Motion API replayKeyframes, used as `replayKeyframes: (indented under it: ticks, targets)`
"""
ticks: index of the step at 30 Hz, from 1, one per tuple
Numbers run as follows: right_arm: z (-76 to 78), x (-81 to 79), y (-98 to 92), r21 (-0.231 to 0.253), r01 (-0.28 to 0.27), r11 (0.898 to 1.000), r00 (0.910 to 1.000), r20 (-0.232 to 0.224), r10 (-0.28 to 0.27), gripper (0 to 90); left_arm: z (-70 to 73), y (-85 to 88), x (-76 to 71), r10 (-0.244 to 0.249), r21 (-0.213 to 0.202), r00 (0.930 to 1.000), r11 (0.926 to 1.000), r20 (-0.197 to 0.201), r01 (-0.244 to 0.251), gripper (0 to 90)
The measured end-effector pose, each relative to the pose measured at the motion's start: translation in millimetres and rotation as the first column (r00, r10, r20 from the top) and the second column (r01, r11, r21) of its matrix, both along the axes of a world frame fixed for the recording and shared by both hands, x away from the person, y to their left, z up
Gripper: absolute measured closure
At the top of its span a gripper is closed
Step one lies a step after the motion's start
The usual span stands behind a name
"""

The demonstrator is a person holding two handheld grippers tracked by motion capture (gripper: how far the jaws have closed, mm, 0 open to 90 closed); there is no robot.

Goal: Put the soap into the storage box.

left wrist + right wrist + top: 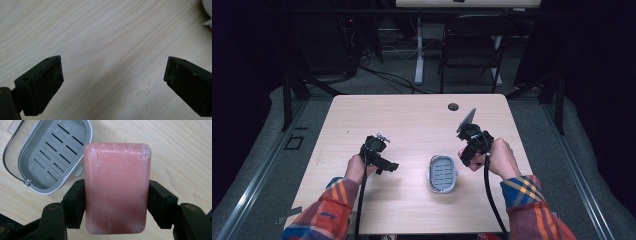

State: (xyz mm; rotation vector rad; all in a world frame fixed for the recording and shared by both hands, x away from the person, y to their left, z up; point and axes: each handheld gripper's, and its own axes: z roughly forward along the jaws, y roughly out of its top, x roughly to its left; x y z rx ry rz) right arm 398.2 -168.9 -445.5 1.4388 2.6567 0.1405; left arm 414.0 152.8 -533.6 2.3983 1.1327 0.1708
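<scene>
The work in hand looks like putting a bar of soap into its dish, and it stands roughly at the halfway mark. The pick-up is done: the right gripper [115, 202] is clamped on the pink soap bar [117, 187], its two black jaws pressing the bar's long sides, and the bar is off the tabletop [412, 120]. In the high view the right gripper [472, 145] is held just to the right of the soap dish [442, 173], close to it but not over it.

The dish is a grey oval with a slotted drain tray inside and a thin wire handle lying around one end. In the right gripper view the soap dish [50, 157] is empty, open side up, and flat on the wood, so nothing blocks the drop.

What remains, as I judge it, is to carry the bar across above the tray, lower it and let go.

The left gripper [112, 85] has its jaws wide apart with nothing between them, above bare wood to the left of the dish.
</scene>
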Motion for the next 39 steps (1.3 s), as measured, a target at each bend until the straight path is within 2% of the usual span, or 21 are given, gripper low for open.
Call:
replayKeyframes:
  ticks: [10,12,13,14,16,17,24,25,28,36,38,39]
  targets:
    - [0.0,2.0,10.4,-0.018,-0.035,0.999,0.9992,-0.019,0.035,37.2,0.1,0.2,0.0,-0.001,-0.001,1.0,1.0,0.0,0.001,2.3]
    - [-2.1,1.3,12.5,-0.007,-0.035,0.999,0.9994,-0.005,0.035,37.2,0.2,0.2,0.0,-0.001,-0.001,1.0,1.0,0.0,0.001,2.3]
    - [-0.5,2.6,14.9,-0.027,-0.053,0.998,0.9982,-0.029,0.052,37.2,0.1,0.1,0.0,-0.001,0.0,1.0,1.0,0.0,0.001,2.3]
    - [-0.5,2.6,14.9,-0.027,-0.053,0.998,0.9982,-0.029,0.052,37.2,0.1,0.1,0.0,-0.001,0.0,1.0,1.0,0.0,0.001,2.3]
    - [-4.5,1.0,18.1,0.003,-0.03,1.0,0.9996,-0.004,0.03,37.2,0.0,0.0,0.0,-0.001,0.0,1.0,1.0,0.0,0.001,2.3]
    - [-2.4,3.0,18.7,-0.028,-0.06,0.998,0.9978,-0.029,0.059,37.2,0.1,0.1,0.0,-0.002,0.0,1.0,1.0,-0.001,0.002,2.3]
    - [-8.7,2.6,29.1,-0.018,-0.061,0.998,0.9978,-0.028,0.06,37.2,0.1,0.1,0.0,-0.004,0.0,1.0,1.0,-0.001,0.004,2.3]
    - [-7.9,3.5,29.8,-0.03,-0.073,0.997,0.9965,-0.044,0.071,37.2,0.1,0.1,0.0,-0.004,0.0,1.0,1.0,-0.001,0.004,2.3]
    - [-11.6,3.5,33.7,-0.022,-0.07,0.997,0.9969,-0.039,0.069,37.2,-0.1,0.0,0.0,-0.002,-0.002,1.0,1.0,-0.002,0.002,2.3]
    - [-19.7,6.5,44.3,-0.034,-0.088,0.996,0.9937,-0.072,0.085,37.2,-0.2,-0.2,-0.1,-0.003,0.0,1.0,1.0,-0.003,0.003,2.3]
    - [-21.6,6.8,44.8,-0.036,-0.099,0.994,0.9934,-0.062,0.096,37.1,-0.2,-0.3,-0.1,-0.003,0.002,1.0,1.0,-0.003,0.003,2.3]
    - [-23.6,7.6,48.2,-0.039,-0.094,0.995,0.9924,-0.083,0.091,37.1,-0.1,-0.4,-0.1,-0.003,0.002,1.0,1.0,-0.003,0.003,2.3]
